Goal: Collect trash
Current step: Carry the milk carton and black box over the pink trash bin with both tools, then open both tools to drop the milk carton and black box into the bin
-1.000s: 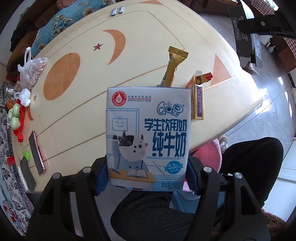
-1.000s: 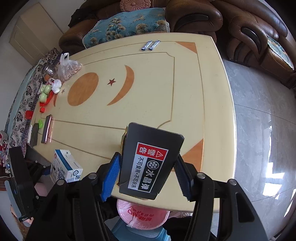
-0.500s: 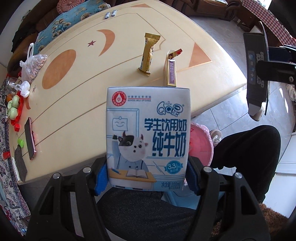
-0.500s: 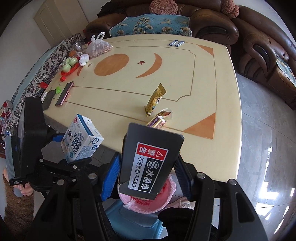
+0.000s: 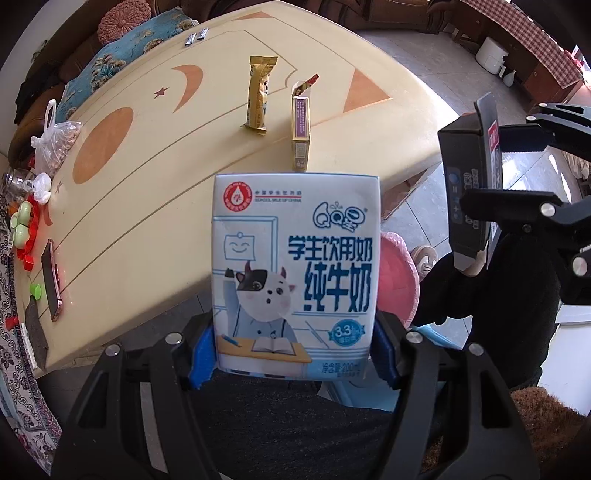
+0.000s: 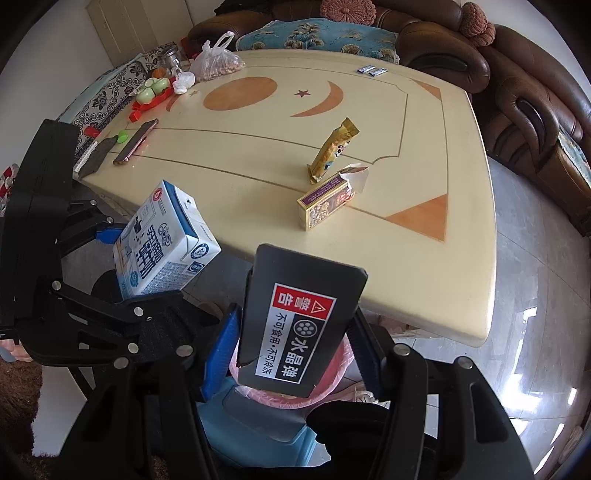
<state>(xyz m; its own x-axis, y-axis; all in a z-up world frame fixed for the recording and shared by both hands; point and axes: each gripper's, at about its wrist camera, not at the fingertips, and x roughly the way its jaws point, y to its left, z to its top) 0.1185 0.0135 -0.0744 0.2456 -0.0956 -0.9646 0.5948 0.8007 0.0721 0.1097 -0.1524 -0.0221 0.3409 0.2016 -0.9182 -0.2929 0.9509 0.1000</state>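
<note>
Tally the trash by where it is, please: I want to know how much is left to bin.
Held in a tool: 2, the milk carton in the left tool and the black box in the right tool.
Lying on the table: 2, the gold wrapper and the opened small box.
Total: 4.

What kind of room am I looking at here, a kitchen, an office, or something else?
Most likely a home living room. A brown leather sofa with a teal floral cushion wraps around a cream table with orange sun and moon inlays, and a bin lined with a pink plastic bag stands beside it.
</note>
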